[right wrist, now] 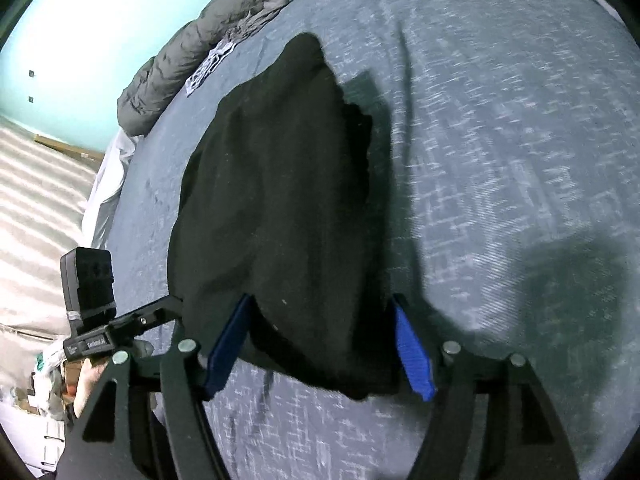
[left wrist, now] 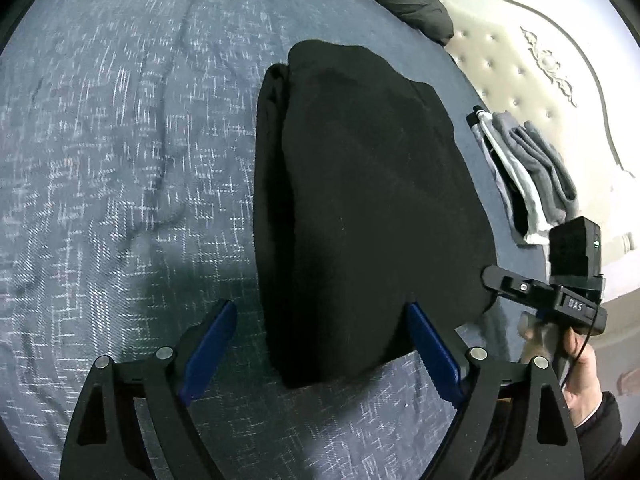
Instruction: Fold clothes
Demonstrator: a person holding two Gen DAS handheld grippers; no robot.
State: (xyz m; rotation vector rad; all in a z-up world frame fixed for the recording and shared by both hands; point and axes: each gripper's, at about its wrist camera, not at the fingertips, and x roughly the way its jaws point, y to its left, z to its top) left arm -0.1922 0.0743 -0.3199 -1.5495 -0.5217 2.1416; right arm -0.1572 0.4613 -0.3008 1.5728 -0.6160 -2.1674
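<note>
The black garment (left wrist: 360, 208) lay folded into a narrow stack on the blue bedspread (left wrist: 120, 160). Both the left gripper (left wrist: 316, 344) and right gripper (right wrist: 324, 344) hung over its near edge, fingers spread wide and holding nothing, probably a fold just completed.

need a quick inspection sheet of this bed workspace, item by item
surface: blue-grey patterned bedspread, wrinkled
job's things: folded black fabric garment lying flat on the bedspread
clutter: small stack of grey and white folded clothes near the headboard; dark grey puffy duvet bunched at the bed's edge
grippers: left gripper open, right gripper open, blue fingers straddling the garment's near edge
cables: thin black cable by the person's hand
surroundings: cream tufted headboard, teal wall
</note>
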